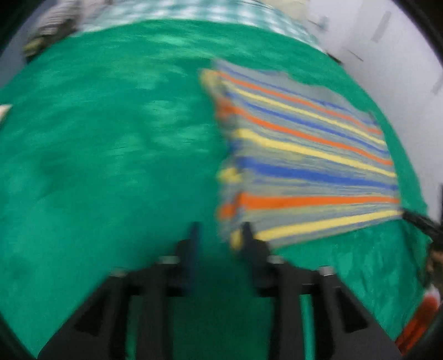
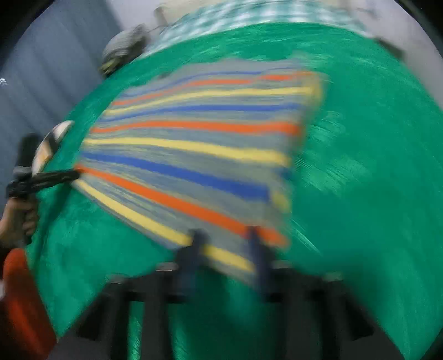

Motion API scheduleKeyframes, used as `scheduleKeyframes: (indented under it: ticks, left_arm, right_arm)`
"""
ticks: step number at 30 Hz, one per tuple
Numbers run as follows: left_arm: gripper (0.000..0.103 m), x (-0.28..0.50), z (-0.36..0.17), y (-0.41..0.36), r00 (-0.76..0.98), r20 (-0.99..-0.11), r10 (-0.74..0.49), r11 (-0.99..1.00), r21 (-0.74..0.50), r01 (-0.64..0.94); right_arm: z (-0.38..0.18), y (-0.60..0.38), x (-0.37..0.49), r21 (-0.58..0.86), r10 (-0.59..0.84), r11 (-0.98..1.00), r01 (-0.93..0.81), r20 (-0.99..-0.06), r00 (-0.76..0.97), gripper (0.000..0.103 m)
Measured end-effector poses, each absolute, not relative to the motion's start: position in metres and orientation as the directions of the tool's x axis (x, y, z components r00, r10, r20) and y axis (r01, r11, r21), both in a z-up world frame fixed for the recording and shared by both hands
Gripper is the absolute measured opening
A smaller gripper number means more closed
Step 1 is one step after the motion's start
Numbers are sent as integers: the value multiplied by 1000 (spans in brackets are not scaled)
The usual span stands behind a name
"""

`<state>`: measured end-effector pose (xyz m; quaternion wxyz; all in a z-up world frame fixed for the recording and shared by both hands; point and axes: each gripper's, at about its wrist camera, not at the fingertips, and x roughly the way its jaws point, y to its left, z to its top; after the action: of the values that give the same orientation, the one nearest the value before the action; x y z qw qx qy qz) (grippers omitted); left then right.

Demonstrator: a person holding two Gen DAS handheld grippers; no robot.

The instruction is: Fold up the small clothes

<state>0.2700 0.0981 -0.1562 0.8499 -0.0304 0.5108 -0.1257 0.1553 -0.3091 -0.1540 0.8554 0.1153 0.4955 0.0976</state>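
Observation:
A small garment (image 1: 310, 155) with blue, orange and yellow stripes on grey lies flat on the green cloth (image 1: 110, 155). My left gripper (image 1: 220, 235) is open at the garment's near left corner; only green cloth shows between its fingers, and its right finger (image 1: 247, 235) overlaps the corner. In the right wrist view, blurred, my right gripper (image 2: 225, 238) stands open at the near edge of the garment (image 2: 199, 144), and striped fabric shows between its fingers. The left gripper (image 2: 55, 175) shows there at the garment's other near corner, held by a hand (image 2: 16, 218).
A teal and white checked cloth (image 1: 193, 11) lies beyond the green cloth. A grey striped bundle (image 2: 124, 47) sits at its far corner. A white wall (image 1: 387, 41) stands behind. A red sleeve (image 2: 19, 290) is at the lower left.

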Motion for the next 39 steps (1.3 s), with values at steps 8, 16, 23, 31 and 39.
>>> scheduleKeyframes:
  ticks: [8, 16, 23, 31, 39]
  left_arm:
    - [88, 160, -102, 75, 565, -756, -330, 943, -241, 228]
    - [89, 91, -133, -9, 526, -778, -342, 930, -203, 306]
    - [99, 81, -178, -28, 568, -788, -237, 947, -58, 314]
    - [101, 78, -187, -31, 576, -788, -218, 943, -18, 333]
    - [102, 83, -189, -35, 575, -792, -204, 944, -5, 329]
  right_arm:
    - [-115, -291, 34, 308, 203, 950, 44, -721, 663, 67]
    - [-136, -232, -14, 143, 49, 985, 92, -756, 652, 77]
    - [-163, -233, -15, 35, -50, 992, 123, -782, 622, 89]
    - [-182, -230, -15, 21, -35, 996, 83, -782, 622, 103]
    - [-184, -225, -12, 11, -43, 997, 82, -776, 629, 103]
